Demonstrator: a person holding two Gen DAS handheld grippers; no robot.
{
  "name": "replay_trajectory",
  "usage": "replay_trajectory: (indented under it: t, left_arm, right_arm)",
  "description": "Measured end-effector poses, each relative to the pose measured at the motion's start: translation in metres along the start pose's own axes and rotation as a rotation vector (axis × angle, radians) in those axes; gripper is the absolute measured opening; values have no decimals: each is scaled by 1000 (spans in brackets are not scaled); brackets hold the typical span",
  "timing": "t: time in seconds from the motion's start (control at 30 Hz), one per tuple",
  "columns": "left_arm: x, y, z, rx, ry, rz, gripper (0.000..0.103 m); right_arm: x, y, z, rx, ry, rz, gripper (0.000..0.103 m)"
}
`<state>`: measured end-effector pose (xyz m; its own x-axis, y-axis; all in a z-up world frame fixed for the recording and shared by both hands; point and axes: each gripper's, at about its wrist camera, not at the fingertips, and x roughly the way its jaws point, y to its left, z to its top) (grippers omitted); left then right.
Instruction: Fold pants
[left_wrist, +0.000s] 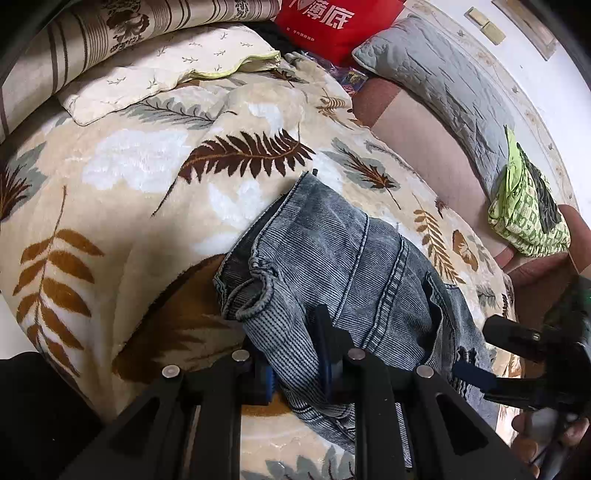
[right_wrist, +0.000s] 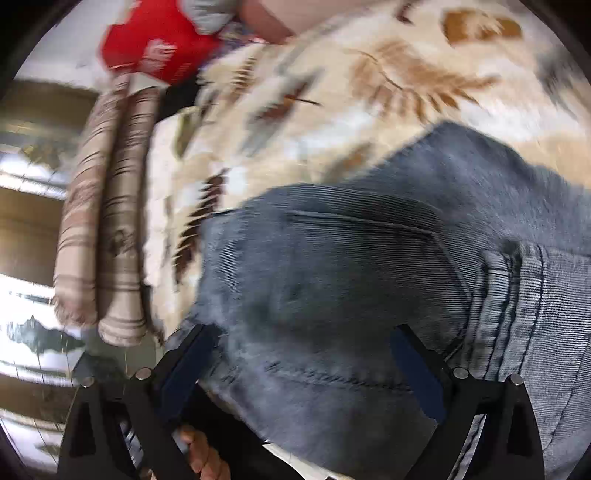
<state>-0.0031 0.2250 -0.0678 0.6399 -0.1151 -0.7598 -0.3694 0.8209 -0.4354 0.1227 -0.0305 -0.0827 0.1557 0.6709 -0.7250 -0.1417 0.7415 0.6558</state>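
Grey-blue denim pants (left_wrist: 332, 266) lie bunched on a leaf-print blanket (left_wrist: 147, 184). My left gripper (left_wrist: 295, 354) has its blue-padded fingers closed on a fold of the pants near the waistband. The right gripper (left_wrist: 491, 354) shows at the right edge of the left wrist view, at the pants' far edge. In the blurred right wrist view the pants (right_wrist: 351, 277) fill the middle, and my right gripper (right_wrist: 306, 369) stands wide open with the denim between its fingers.
A cream pillow (left_wrist: 166, 62), a striped bolster (left_wrist: 92, 33) and a red bag (left_wrist: 332, 26) lie at the bed's far end. A grey quilted cushion (left_wrist: 443, 74) and a green patterned cloth (left_wrist: 524, 210) rest on the right. A hand (right_wrist: 203, 458) holds the right gripper.
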Motion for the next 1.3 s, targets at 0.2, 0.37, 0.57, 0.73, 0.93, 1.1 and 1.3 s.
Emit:
replay_trajectory:
  t: [0.2, 0.37, 0.57, 0.73, 0.93, 1.1, 1.3]
  left_arm:
    - [-1, -4, -2, 26, -16, 22, 19]
    - [-2, -7, -4, 36, -28, 41, 19]
    - [-1, -9, -4, 44, -38, 60, 19]
    - [-10, -10, -4, 54, -32, 76, 23]
    - [-77, -26, -9, 129, -221, 70, 50]
    - [-45, -43, 1, 182, -127, 33, 51]
    - [8, -30, -10, 229, 15, 141, 49]
  right_arm:
    - [22, -14, -7, 27, -2, -17, 103]
    - [-13, -10, -20, -11, -22, 23, 103]
    - [-60, -51, -33, 84, -64, 0, 103]
    - [-94, -53, 11, 0, -150, -124, 103]
    - [-66, -38, 77, -251, -56, -343, 79]
    - [-19, -32, 108, -316, 12, -394, 72]
    - [18, -18, 103, -450, 117, -511, 5]
